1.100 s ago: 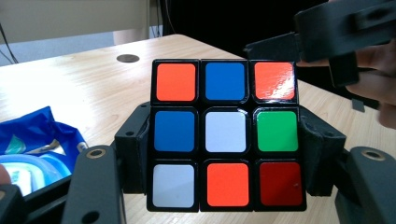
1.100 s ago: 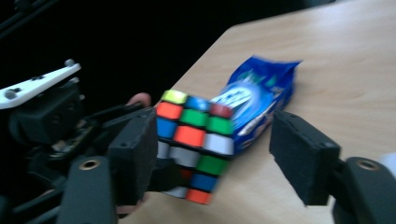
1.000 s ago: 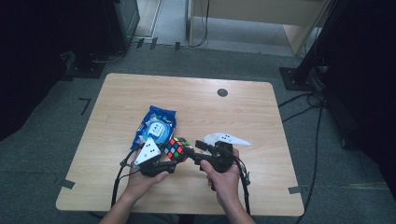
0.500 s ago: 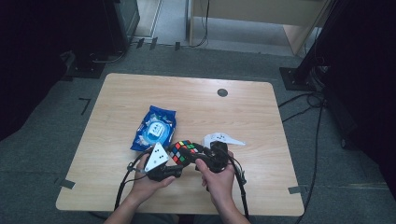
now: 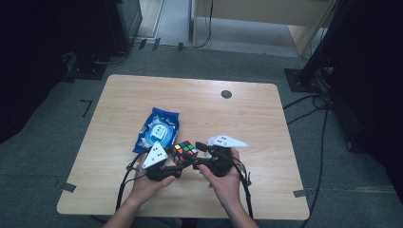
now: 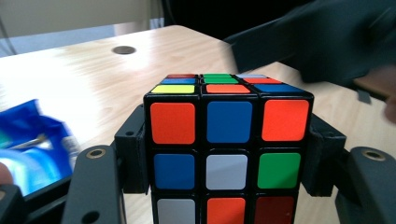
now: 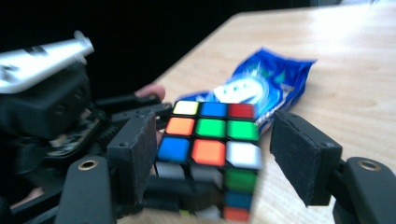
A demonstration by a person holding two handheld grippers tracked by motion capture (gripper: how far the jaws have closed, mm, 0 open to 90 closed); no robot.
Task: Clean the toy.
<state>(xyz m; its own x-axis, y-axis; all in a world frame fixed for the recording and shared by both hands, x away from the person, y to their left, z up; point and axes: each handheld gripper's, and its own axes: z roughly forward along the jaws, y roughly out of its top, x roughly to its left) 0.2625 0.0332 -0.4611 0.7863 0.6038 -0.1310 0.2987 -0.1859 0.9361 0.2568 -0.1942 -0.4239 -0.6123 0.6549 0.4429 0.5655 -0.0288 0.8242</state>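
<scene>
Holding the puzzle cube (image 6: 228, 140) tight in my left gripper (image 5: 179, 168), I keep it just above the table (image 5: 266, 123), near my edge of it. Its two pads press on the cube's sides. My right gripper (image 7: 219, 158) sits around the top of the cube with its jaws apart; one pad is right beside the cube, the other has a gap. Those jaws have just been closing, then opened a tiny bit. A blue packet (image 5: 158, 129) lies flat just behind the cube.
</scene>
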